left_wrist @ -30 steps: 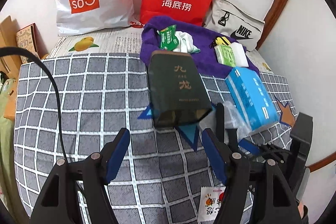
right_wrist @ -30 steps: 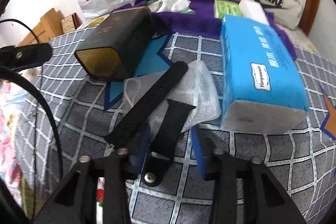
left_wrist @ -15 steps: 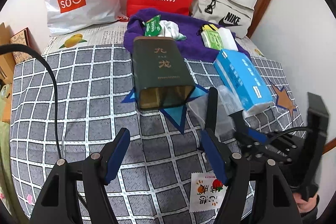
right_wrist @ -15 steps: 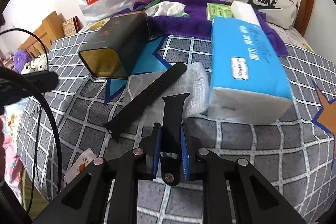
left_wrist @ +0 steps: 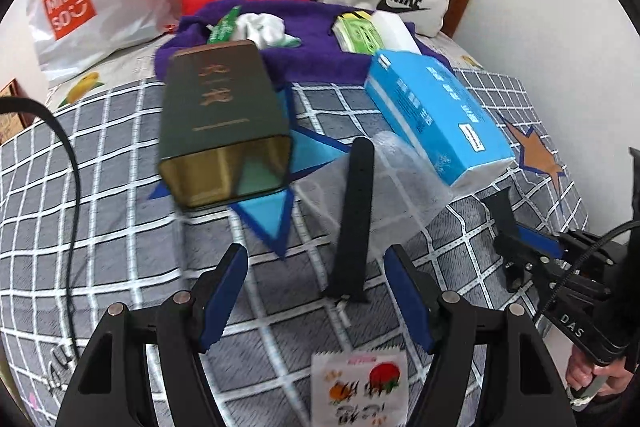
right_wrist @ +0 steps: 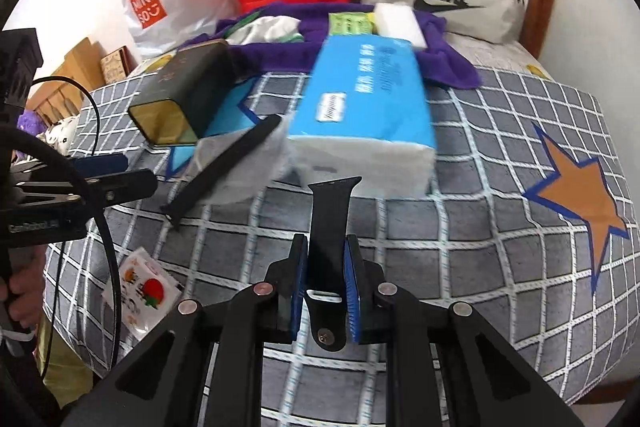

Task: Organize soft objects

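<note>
Right gripper jaws clamp the short watch strap, its length pointing toward the blue tissue pack; left gripper jaws stand apart, nothing between them.

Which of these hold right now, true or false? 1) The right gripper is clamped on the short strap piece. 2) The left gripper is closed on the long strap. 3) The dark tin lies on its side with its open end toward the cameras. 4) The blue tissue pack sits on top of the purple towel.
1) True: the right gripper is shut on the short strap piece.
2) False: the left gripper is open; the long strap lies on the bed ahead, untouched by its fingers.
3) True: the dark tin lies flat, its open end facing us.
4) False: the blue tissue pack lies on the checked bedcover, in front of the purple towel.
</note>
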Demonstrator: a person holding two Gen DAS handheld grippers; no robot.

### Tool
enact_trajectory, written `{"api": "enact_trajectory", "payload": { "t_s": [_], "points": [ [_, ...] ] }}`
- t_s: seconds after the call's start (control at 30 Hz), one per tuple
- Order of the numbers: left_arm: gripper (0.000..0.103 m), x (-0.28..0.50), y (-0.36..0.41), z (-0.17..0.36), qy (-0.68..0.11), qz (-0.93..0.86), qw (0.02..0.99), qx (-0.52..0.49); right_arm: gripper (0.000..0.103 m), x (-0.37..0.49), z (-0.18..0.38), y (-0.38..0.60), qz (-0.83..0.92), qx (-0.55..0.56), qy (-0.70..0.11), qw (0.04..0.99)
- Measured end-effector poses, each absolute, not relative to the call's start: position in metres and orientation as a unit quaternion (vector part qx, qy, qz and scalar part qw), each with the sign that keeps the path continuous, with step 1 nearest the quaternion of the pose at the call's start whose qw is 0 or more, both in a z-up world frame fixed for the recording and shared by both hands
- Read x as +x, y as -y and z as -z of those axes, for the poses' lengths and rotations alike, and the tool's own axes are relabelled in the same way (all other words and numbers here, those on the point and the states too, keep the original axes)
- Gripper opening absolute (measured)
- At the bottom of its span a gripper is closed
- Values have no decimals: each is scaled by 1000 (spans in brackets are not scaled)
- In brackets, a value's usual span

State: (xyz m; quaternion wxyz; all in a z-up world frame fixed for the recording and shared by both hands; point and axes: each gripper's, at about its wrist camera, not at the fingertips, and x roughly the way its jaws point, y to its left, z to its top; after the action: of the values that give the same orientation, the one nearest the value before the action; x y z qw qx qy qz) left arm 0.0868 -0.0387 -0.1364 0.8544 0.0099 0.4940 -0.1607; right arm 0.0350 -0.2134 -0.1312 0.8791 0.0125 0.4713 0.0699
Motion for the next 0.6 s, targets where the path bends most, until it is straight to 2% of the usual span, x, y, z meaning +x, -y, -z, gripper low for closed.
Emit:
{"api": "enact_trajectory", "payload": {
  "t_s": [0.17, 0.33, 0.47, 0.6],
  "points": [
    [69, 93, 58, 152, -493, 157, 855, 40, 18, 36, 137, 228, -50, 7, -474, 879],
    [54, 93, 73, 162, -483, 155, 859, 72, 18, 38, 137, 245, -39, 19, -475, 879],
    [22, 91, 77, 161, -472, 160, 863, 83, 18, 37, 138, 254, -32, 23, -474, 879],
    [21, 91, 66, 159, -478, 164, 861, 58, 18, 37, 139, 262, -27, 31, -475, 879]
  ]
}}
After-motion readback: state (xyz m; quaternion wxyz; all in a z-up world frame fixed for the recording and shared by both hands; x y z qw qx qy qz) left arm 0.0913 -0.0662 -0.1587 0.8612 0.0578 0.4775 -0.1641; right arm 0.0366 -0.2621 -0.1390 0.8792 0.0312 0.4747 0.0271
